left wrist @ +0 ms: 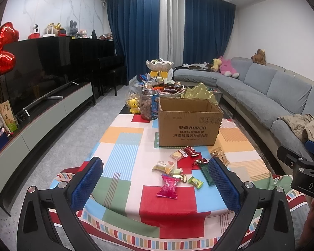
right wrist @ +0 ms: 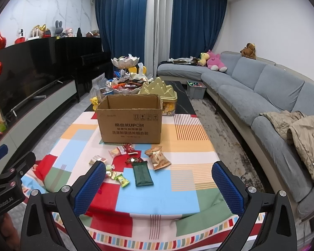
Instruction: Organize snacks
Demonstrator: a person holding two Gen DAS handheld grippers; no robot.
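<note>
Several wrapped snacks lie loose on the patchwork tablecloth (left wrist: 119, 146) in front of an open cardboard box (left wrist: 189, 123) (right wrist: 130, 123). Among them are a pink candy packet (left wrist: 169, 186), a small green packet (left wrist: 195, 181) (right wrist: 122, 180), a dark green pouch (right wrist: 142, 173), a tan crisp bag (right wrist: 157, 156) and a red packet (left wrist: 189, 151). My left gripper (left wrist: 156, 176) hovers open above the table's near end, nothing between its blue pads (left wrist: 86, 183). My right gripper (right wrist: 159, 181) is open too and holds nothing, to the right of the snacks.
Behind the box stand a snack jar (left wrist: 149, 107), a tiered bowl of sweets (left wrist: 159, 65), a gold tin (right wrist: 159, 87) and a yellow bear toy (left wrist: 134, 105). A grey sofa (right wrist: 251, 96) runs along the right, a TV console (left wrist: 41, 113) along the left.
</note>
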